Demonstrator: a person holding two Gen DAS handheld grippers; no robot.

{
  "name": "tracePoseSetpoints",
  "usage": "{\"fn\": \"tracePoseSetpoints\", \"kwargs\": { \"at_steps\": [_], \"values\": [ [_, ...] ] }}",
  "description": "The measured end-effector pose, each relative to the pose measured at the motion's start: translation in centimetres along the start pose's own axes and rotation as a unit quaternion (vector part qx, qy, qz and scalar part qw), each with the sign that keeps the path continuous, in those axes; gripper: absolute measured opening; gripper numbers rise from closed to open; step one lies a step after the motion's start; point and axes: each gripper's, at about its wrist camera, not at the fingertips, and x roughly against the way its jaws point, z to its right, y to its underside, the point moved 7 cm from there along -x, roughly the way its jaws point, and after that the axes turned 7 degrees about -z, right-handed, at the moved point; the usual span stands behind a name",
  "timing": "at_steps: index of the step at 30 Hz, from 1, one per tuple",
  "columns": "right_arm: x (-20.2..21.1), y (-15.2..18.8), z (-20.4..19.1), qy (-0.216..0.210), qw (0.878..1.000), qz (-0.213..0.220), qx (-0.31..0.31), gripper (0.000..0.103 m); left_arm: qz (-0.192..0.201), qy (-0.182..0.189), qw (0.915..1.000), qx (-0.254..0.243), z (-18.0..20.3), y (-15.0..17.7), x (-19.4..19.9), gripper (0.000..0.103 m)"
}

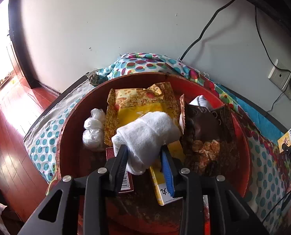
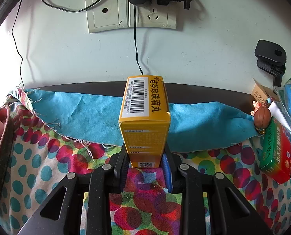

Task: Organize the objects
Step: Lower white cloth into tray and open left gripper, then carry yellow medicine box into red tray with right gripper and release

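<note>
My left gripper [image 1: 144,152] is shut on a rolled white sock [image 1: 147,133] and holds it over the round red basket [image 1: 241,137]. The basket holds a yellow packet [image 1: 143,105], a brown snack packet [image 1: 208,135], a white plastic bag [image 1: 93,131], a second white roll [image 1: 201,100] and small boxes. My right gripper [image 2: 145,160] is shut on a yellow medicine box [image 2: 144,117] with a barcode, held above the dotted cloth [image 2: 47,162]. That box and gripper also show at the right edge of the left wrist view [image 1: 287,139].
A teal cloth [image 2: 86,117] lies along the wall. A green and red box [image 2: 276,152], a brown figurine [image 2: 263,117] and packets sit at the right. The basket rim [image 2: 2,137] is at the left. Wall sockets [image 2: 131,11] and cables hang behind.
</note>
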Motion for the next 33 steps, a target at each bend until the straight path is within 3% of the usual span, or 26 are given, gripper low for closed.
{"fn": "tracePoseSetpoints", "kwargs": {
  "at_steps": [6,8,10,21,33],
  "values": [
    [-0.2,-0.2,-0.2,0.004,1.000,0.005,0.000,0.028,0.042,0.023,0.9988,0.012,0.5,-0.9,2.6,0.047],
    [-0.4,-0.2,-0.4,-0.002,1.000,0.004,0.002,0.028,0.065,0.006,0.9978,-0.005,0.6,-1.3,3.3,0.057],
    [-0.3,-0.2,-0.4,-0.007,1.000,0.007,0.000,0.028,0.078,-0.017,0.9968,-0.011,0.3,-1.6,3.6,0.057],
    [1.1,-0.3,0.0,0.015,0.999,0.033,-0.007,0.028,0.059,0.001,0.9982,0.010,-0.4,-1.3,2.2,0.057],
    [1.3,-0.3,-0.6,0.044,0.998,0.029,0.019,0.028,0.045,0.007,0.9986,0.028,-1.4,-1.2,1.4,0.057]
  ]
}}
